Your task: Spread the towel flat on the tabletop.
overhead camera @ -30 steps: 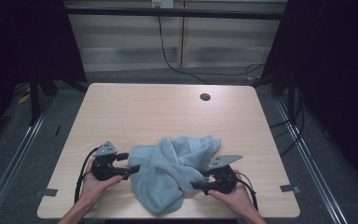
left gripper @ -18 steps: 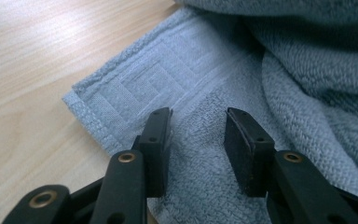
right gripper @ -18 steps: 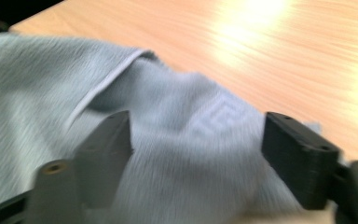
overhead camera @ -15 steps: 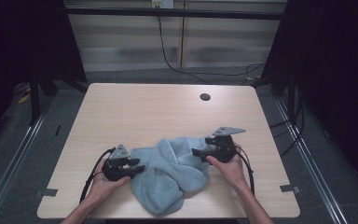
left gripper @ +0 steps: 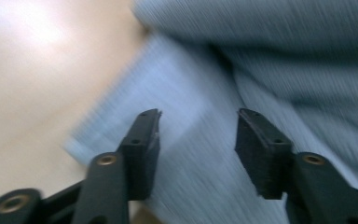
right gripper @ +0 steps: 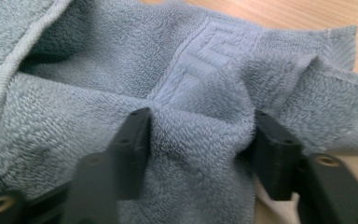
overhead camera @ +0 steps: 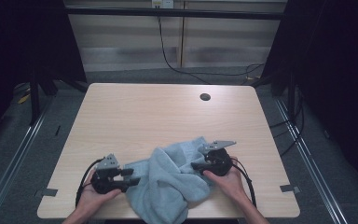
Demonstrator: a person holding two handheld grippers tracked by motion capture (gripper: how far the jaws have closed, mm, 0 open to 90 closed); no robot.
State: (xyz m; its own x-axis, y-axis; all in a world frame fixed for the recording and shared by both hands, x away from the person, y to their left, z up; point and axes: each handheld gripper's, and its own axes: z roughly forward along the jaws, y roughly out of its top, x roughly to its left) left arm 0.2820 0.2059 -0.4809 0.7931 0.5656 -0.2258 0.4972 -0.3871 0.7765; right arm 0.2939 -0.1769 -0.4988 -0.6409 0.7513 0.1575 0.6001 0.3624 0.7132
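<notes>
Crumpled blue towel (overhead camera: 168,182), long axis roughly left-right across table (overhead camera: 168,116)

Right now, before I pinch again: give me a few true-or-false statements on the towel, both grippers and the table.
1. The crumpled light-blue terry towel lies at the near edge of the light wooden table. True.
2. The towel is folded into a neat square. False: it is bunched and creased.
3. A fold of towel bulges between the right gripper jaws. True.
4. The left gripper jaws are clamped shut. False: they stand apart above the towel's flat edge.
5. A dark round hole sits at the table's near left corner. False: it is near the far edge, right of centre.
</notes>
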